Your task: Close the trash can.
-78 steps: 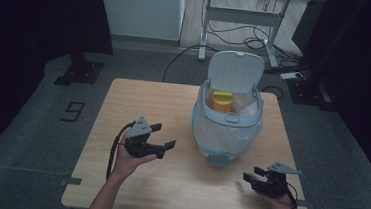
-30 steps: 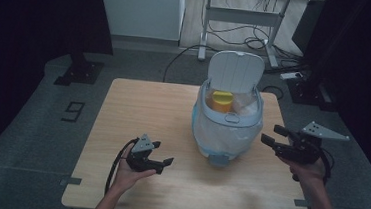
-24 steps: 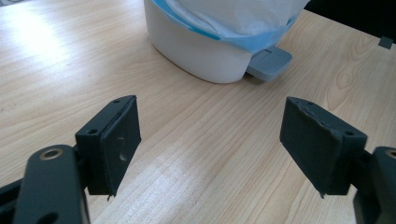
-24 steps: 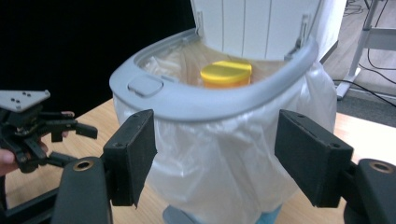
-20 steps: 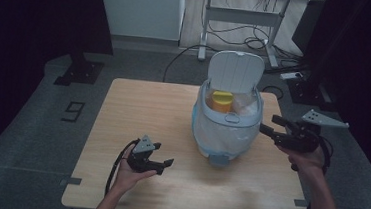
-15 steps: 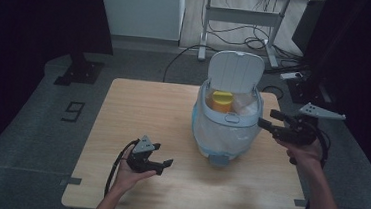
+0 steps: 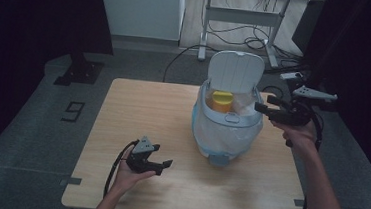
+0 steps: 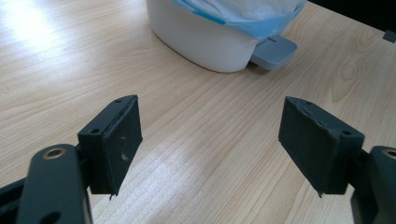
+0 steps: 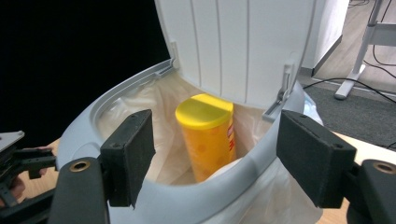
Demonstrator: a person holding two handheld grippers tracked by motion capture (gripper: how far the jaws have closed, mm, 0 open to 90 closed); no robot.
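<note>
Right claw point(image 7: 263, 104) risen to bin point(image 7: 227, 119) rim, spread wide, empty.

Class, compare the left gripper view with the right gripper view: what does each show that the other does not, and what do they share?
Left gripper view: the grey foot pedal at the base of the white bin, with bare wooden table beyond the open left gripper.

Right gripper view: the raised white ribbed lid and a yellow-capped orange canister standing inside, seen past the open right gripper.

Both: the white plastic pedal bin with its translucent liner bag.
</note>
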